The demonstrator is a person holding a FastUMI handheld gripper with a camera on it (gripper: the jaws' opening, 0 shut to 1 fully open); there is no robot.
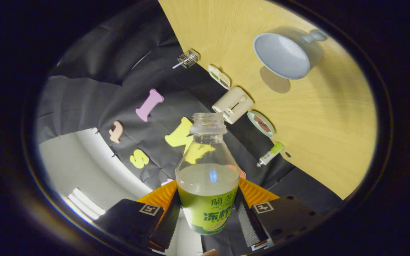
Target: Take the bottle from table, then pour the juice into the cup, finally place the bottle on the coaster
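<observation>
Gripping the juice bottle (208, 185) between both fingers, your gripper (208, 215) is clamped on its labelled lower body; the bottle's base is cut off below the fingers, and the label's lower part is hard to make out; the cap is off, the open neck points away from you, and pale juice fills the bottle to about the shoulder.

You are holding the whole view rolled hard, so the wooden table (333, 142) stands tilted to the right; the pale blue cup (283, 53) sits far right on it, mouth turned toward you, its handle on the far side; a round brown coaster (275, 81) lies touching the cup's nearer side, partly hidden beneath it.

Along the table's left edge, between bottle and cup, you have a row of small things: a wire basket (188, 58) farthest, a small divided dish (219, 76), a cream toaster (232, 104) just beyond the bottle's mouth, a small plate (261, 123) with something brown on it, and a green-capped tube (270, 154) nearest.
</observation>
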